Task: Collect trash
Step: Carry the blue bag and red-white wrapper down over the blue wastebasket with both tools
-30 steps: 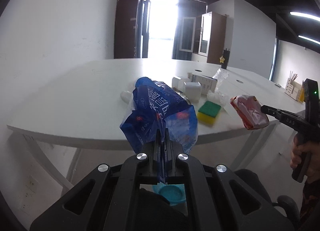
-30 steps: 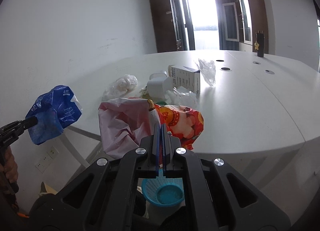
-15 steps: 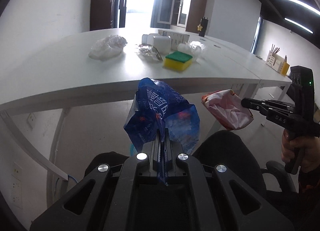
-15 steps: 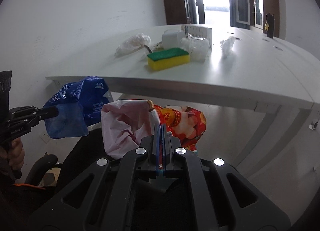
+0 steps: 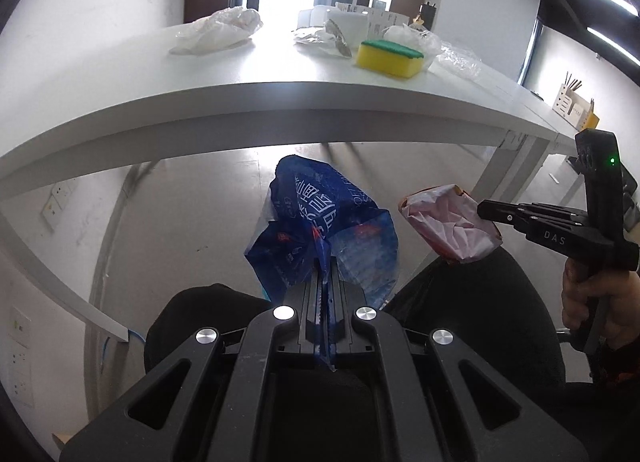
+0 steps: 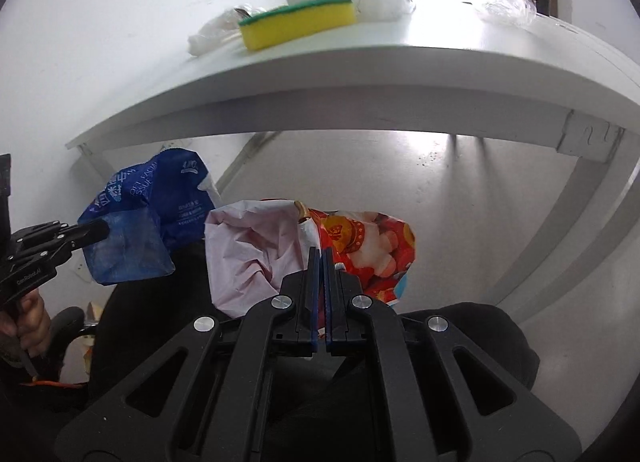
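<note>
One view only: pencil holder [image 5: 572, 111] (far desk)

A yellow sponge with a green scouring top [image 5: 390, 57] rests on the white curved worktop [image 5: 256, 73]. A white wooden utensil holder [image 5: 570, 109] stands far right.

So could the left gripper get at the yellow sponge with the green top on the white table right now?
Probably not: the left gripper is shut on the blue plastic wrapper and sits below the table edge, with the sponge up on top.

Sponge [image 5: 389, 57] on table [image 5: 248, 101]; crumpled plastic bag [image 5: 218, 30] left of sponge; 2 wrappers below table edge.
</note>
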{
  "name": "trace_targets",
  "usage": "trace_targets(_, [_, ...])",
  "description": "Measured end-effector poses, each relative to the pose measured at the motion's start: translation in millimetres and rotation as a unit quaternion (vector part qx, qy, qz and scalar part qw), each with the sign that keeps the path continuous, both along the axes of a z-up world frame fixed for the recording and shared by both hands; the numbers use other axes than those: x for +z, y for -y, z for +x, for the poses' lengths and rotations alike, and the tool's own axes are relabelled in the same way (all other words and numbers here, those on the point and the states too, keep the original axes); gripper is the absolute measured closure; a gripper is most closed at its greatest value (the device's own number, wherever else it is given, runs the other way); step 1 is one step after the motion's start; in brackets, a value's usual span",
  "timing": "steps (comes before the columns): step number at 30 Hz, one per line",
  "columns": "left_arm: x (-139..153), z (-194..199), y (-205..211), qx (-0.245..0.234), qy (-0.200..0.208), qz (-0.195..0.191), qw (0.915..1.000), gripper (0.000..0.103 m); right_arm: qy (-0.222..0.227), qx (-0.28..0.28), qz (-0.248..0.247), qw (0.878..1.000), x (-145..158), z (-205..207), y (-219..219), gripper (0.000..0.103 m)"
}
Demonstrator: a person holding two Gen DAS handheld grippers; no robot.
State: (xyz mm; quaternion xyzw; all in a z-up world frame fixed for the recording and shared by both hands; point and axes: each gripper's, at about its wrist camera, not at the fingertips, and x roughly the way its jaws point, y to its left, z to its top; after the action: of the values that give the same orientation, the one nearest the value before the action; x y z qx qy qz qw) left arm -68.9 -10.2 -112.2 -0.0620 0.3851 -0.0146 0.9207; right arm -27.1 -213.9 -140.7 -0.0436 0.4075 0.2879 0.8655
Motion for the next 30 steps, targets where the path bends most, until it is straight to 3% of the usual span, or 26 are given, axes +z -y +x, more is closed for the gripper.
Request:
trace_targets(17, [-78, 79, -10, -0.001, -0.069, -0.008, 0.9976, 0.102, -0.061, -0.016, -0.054, 0.997, -76, 65, -44, 0.102])
trace_targets(19, [-87, 91, -12, -0.004, -0.085, -0.023, 0.9961, 0.102, -0.068, -0.020, -0.063, 0.995, -86, 71, -47, 0.102])
trace_targets(25, [-114, 118, -19, 0.008, -0.131, -0.016, 0.9913, 0.102, -0.094, -0.048, -0.064, 0.992, -108, 99, -55, 0.102])
trace_targets(30, [-126, 134, -29, 0.011, -0.157, -0.044, 0.9865, 0.102, -0.116, -0.070, -0.067, 0.988, -132, 119, -59, 0.102])
